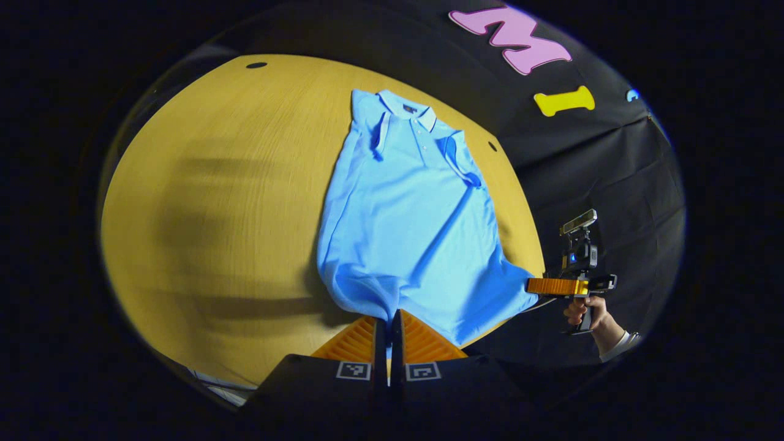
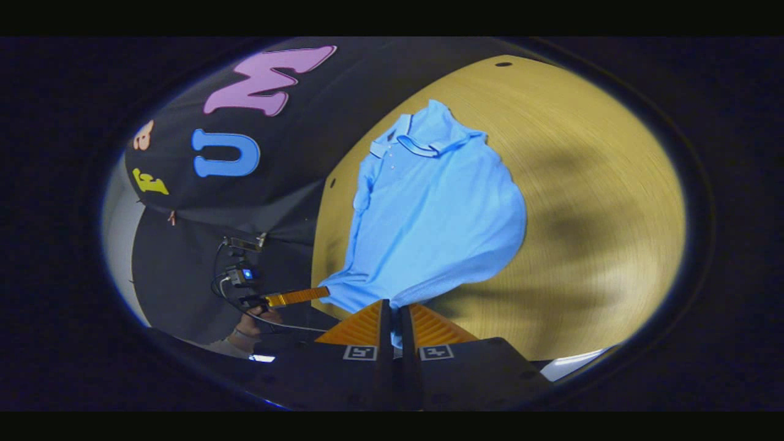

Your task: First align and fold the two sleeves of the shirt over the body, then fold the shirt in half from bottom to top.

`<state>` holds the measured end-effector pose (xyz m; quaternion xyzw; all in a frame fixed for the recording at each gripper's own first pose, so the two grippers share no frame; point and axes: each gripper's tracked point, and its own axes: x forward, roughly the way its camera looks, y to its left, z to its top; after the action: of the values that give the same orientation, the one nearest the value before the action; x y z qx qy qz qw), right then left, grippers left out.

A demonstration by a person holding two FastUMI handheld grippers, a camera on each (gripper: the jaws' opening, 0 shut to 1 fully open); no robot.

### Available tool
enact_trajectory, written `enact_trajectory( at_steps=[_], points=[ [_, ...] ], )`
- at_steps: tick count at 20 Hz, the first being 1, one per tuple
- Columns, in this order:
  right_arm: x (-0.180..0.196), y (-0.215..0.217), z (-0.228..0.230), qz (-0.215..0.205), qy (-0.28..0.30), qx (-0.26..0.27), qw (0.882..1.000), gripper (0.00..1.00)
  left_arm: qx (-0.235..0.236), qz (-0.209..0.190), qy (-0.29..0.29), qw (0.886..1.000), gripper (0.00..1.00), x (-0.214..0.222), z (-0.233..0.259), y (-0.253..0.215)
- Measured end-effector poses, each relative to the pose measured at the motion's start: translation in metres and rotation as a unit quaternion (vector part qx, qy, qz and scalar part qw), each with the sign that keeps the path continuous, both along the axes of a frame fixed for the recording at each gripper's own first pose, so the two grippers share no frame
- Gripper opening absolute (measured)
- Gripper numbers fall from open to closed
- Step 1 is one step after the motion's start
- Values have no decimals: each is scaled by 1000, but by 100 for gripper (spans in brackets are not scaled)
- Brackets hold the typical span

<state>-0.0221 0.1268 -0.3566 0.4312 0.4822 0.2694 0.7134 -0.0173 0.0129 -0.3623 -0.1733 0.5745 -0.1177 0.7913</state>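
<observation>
Two grippers of mine are each clamped on the hem of the light blue polo shirt (image 1: 407, 214). In the left gripper view, my left gripper (image 1: 388, 321) sits at six o'clock with its fingers pressed together on the bottom-left corner of the hem. From there the shirt runs toward twelve o'clock over the wooden table (image 1: 214, 202), collar farthest from me, both short sleeves already folded in over the chest. At four o'clock my right gripper (image 1: 536, 286) pinches the other hem corner, held by my right hand (image 1: 585, 312). In the right gripper view, my left gripper (image 2: 321, 294) shows at eight o'clock, biting the hem, and my right gripper (image 2: 390, 318) at six o'clock is closed on the cloth.
</observation>
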Motion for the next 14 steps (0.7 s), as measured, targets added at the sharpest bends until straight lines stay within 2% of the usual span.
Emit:
enact_trajectory(
  at_steps=[1,3,4,5,6,7,8,9,10,11,12,14],
  points=[
    [14,-3,8,-1,-14,1,1000,10,1,1,-17,1000,6,14,10,0],
    [46,-10,29,-7,-48,5,999,10,-2,8,-50,999,6,49,31,-1],
    [62,-15,42,-12,-68,8,998,10,-7,15,-65,998,2,69,43,0],
    [81,-24,53,-19,-90,7,996,10,-10,25,-81,996,6,89,56,2],
    [100,-34,64,-24,-107,2,994,10,-11,34,-95,995,6,112,69,4],
    [123,-43,73,-28,-124,-6,992,2,-3,42,-111,993,6,135,78,8],
    [149,-48,81,-31,-142,-13,989,18,8,45,-123,991,6,158,85,12],
    [175,-54,89,-34,-158,-19,987,18,19,47,-135,990,6,178,88,14],
    [203,-58,93,-39,-171,-28,984,10,32,53,-145,987,6,201,88,17],
    [230,-65,96,-44,-179,-41,982,10,41,64,-148,986,6,222,86,17],
    [260,-64,95,-49,-191,-51,979,18,46,80,-146,985,6,243,82,16],
    [313,-62,81,-46,-204,-82,974,18,76,94,-146,982,6,285,62,15]
  ],
)
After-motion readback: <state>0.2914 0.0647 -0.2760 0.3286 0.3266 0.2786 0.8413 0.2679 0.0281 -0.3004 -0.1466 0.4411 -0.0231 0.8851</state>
